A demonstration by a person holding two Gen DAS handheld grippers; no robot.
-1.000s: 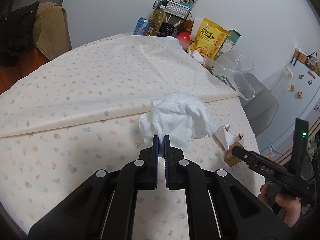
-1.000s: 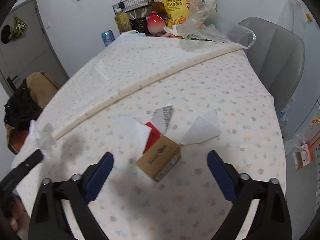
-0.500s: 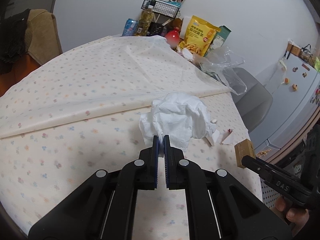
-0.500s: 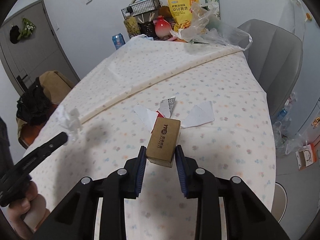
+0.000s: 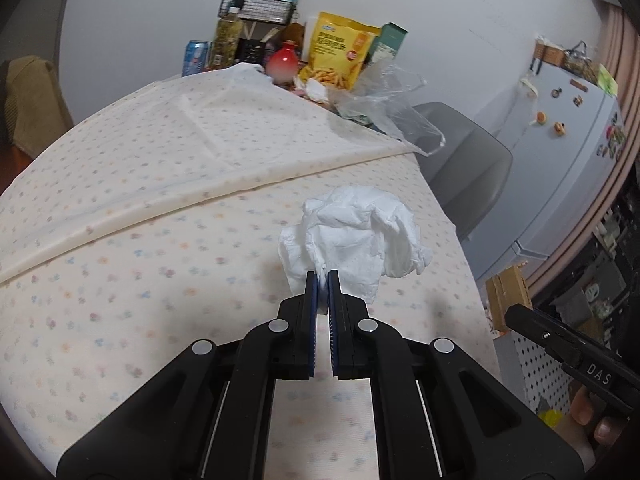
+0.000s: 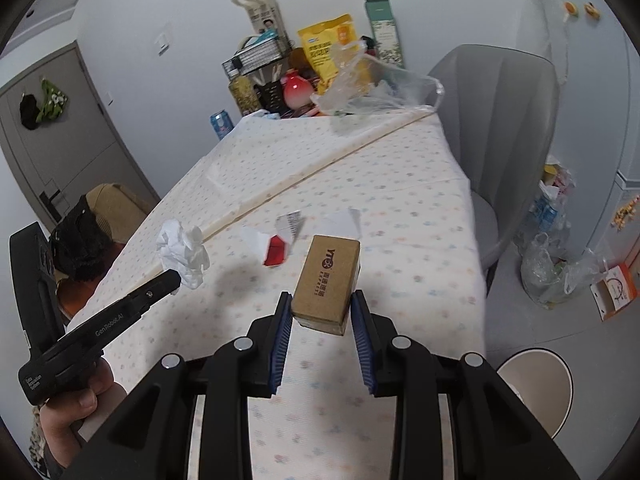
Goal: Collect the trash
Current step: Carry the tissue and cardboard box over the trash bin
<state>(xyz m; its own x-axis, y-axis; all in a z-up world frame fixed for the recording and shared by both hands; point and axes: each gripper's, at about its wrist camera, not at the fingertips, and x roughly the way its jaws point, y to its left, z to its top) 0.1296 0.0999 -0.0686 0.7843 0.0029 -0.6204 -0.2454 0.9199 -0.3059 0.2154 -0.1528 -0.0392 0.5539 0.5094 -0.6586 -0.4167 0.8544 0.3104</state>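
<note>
My left gripper is shut on a crumpled white tissue and holds it above the flowered tablecloth. The tissue also shows in the right wrist view at the tip of the left gripper. My right gripper is shut on a small brown cardboard box, lifted above the table. The box also shows at the right edge of the left wrist view. White and red paper scraps lie on the cloth beyond the box.
Snack bags, bottles, a can and a wire basket crowd the table's far end beside a clear plastic bag. A grey chair stands right of the table. A round bin and a filled plastic bag sit on the floor.
My right gripper closed on the cardboard box and lifted it off the table toward the right. My left gripper kept hold of the tissue and swung rightward.
</note>
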